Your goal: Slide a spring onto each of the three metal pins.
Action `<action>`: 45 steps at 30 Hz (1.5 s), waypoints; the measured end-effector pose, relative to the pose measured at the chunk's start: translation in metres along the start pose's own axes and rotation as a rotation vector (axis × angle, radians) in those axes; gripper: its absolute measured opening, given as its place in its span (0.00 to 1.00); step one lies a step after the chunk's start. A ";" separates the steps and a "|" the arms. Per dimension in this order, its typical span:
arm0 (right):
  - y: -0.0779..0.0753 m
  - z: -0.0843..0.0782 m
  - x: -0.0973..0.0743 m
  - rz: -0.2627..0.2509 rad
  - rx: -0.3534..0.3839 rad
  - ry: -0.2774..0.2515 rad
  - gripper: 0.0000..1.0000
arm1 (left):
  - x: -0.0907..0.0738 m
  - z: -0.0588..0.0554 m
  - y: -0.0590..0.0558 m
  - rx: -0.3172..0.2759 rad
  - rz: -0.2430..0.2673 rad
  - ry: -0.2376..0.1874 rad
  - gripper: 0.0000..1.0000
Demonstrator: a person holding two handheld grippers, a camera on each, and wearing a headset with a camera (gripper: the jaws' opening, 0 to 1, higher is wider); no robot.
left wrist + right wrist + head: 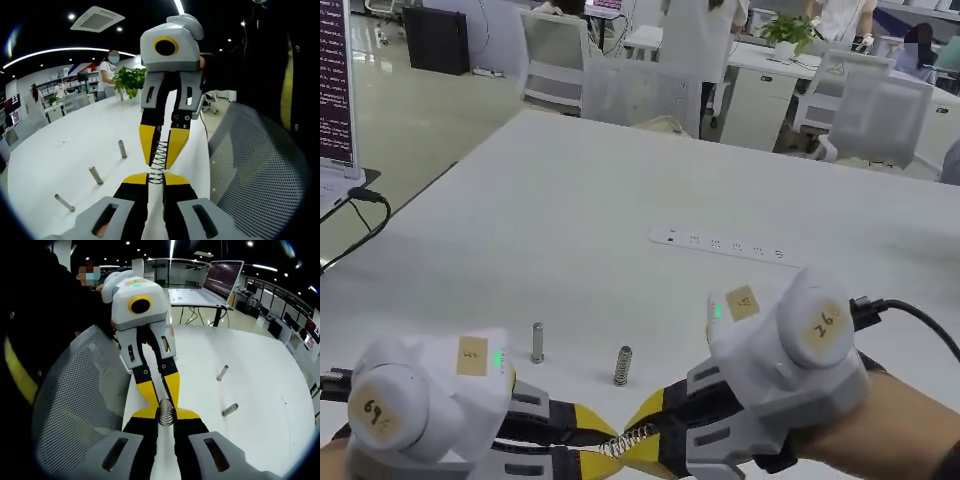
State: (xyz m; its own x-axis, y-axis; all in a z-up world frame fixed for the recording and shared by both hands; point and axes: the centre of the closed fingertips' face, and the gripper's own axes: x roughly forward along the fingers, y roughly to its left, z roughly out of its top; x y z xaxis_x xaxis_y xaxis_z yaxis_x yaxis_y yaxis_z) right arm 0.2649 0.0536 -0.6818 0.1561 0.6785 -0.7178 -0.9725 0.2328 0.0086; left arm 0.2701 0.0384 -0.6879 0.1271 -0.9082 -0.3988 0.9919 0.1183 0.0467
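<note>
Yellow-tipped, the left gripper (156,180) and right gripper (166,415) both clamp one spring (158,160) above the table's (620,200) near edge, likely regripping it; next, one should let go so the other can thread it onto the bare pin (537,342) beyond.

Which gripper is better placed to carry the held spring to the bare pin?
Left, probably: both grippers pinch the spring, but the bare pin stands nearer the left gripper than the right gripper.
</note>
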 end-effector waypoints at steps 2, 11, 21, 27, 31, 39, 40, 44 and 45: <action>-0.001 0.001 0.000 0.006 -0.004 0.013 0.08 | 0.000 0.000 0.001 -0.002 0.004 -0.006 0.02; -0.005 0.008 0.000 0.023 -0.029 0.081 0.08 | -0.004 0.003 0.007 -0.019 0.029 -0.045 0.03; -0.008 0.011 0.005 0.057 -0.075 0.182 0.08 | -0.007 0.001 0.012 -0.030 0.047 -0.052 0.03; -0.009 0.015 0.008 0.068 -0.103 0.214 0.08 | -0.015 -0.003 0.019 -0.053 0.073 -0.059 0.08; -0.011 0.015 0.008 0.070 -0.112 0.229 0.08 | -0.022 -0.008 0.023 -0.073 0.096 -0.063 0.11; -0.018 0.016 0.007 0.052 -0.122 0.253 0.08 | -0.036 -0.018 0.031 -0.120 0.149 -0.070 0.23; -0.018 0.015 0.007 0.050 -0.124 0.256 0.08 | -0.038 -0.019 0.032 -0.123 0.155 -0.069 0.24; -0.019 0.013 0.007 0.049 -0.122 0.266 0.08 | -0.046 -0.027 0.036 -0.144 0.183 -0.068 0.28; -0.019 0.013 0.008 0.049 -0.120 0.265 0.08 | -0.048 -0.027 0.036 -0.151 0.190 -0.072 0.28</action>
State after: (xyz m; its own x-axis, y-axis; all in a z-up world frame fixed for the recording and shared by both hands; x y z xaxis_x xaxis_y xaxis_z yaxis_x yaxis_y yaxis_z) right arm 0.2866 0.0637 -0.6782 0.0733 0.4772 -0.8757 -0.9937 0.1093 -0.0236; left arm 0.2997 0.0973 -0.6922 0.3163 -0.8897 -0.3292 0.9390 0.3430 -0.0248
